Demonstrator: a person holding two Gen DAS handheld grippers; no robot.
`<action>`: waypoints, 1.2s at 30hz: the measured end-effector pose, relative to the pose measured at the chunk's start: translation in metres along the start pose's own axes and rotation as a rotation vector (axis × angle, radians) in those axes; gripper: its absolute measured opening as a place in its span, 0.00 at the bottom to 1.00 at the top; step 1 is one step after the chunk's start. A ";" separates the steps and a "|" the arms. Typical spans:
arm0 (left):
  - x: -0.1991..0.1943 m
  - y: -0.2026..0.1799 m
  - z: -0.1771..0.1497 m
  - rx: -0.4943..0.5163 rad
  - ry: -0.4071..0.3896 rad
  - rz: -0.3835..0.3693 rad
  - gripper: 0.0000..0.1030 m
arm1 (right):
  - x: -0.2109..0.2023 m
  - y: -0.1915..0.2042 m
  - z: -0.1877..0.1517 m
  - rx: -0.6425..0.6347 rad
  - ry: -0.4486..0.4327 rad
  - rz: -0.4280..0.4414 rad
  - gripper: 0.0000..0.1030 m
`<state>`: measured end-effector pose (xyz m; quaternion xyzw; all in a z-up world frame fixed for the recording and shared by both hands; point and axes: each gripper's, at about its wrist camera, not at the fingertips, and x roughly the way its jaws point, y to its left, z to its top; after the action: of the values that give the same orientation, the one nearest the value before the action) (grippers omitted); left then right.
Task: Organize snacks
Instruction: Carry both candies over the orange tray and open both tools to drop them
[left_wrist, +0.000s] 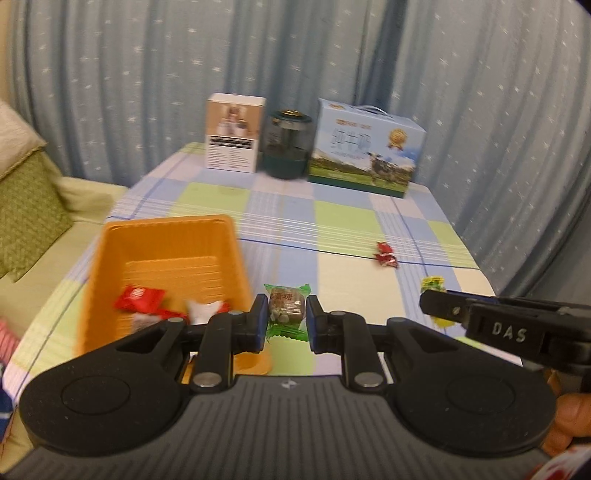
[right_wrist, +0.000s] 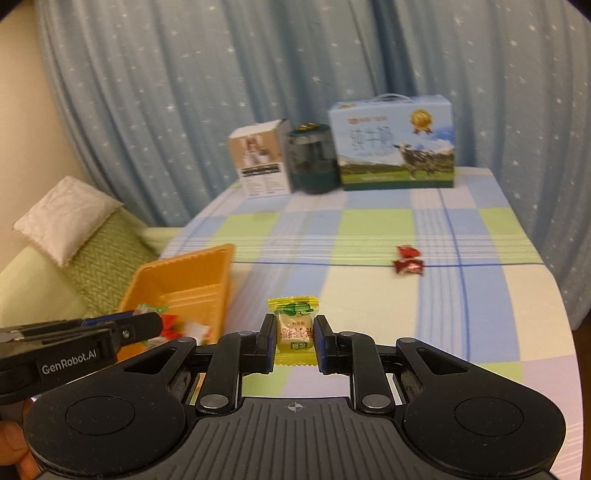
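Orange tray (left_wrist: 110, 258), blue-green checked tablecloth (left_wrist: 332, 221), star-dotted blue curtain (left_wrist: 147, 74), red candies (left_wrist: 386, 255)

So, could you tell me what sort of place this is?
Probably a home living room: a table under a checked cloth, starry blue curtains behind it, and a cushioned sofa alongside.

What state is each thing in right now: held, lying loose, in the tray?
Left hand-held gripper: shut on green-wrapped brown candy.
Right hand-held gripper: shut on yellow-wrapped pale candy.
Orange plastic tray: holds several wrapped snacks.
Two red-wrapped candies: loose on checked tablecloth.
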<state>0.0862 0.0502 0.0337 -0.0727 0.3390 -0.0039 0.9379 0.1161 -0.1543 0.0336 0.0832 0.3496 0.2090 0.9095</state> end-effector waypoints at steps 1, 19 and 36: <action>-0.005 0.006 -0.001 -0.010 -0.004 0.008 0.18 | -0.001 0.006 0.000 -0.007 0.000 0.006 0.21; -0.045 0.078 -0.017 -0.114 -0.013 0.117 0.18 | 0.017 0.073 -0.012 -0.104 0.037 0.100 0.21; -0.021 0.106 -0.019 -0.151 0.017 0.128 0.18 | 0.063 0.092 -0.011 -0.148 0.087 0.130 0.21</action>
<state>0.0540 0.1536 0.0180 -0.1214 0.3503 0.0809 0.9252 0.1216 -0.0439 0.0148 0.0289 0.3662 0.2962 0.8817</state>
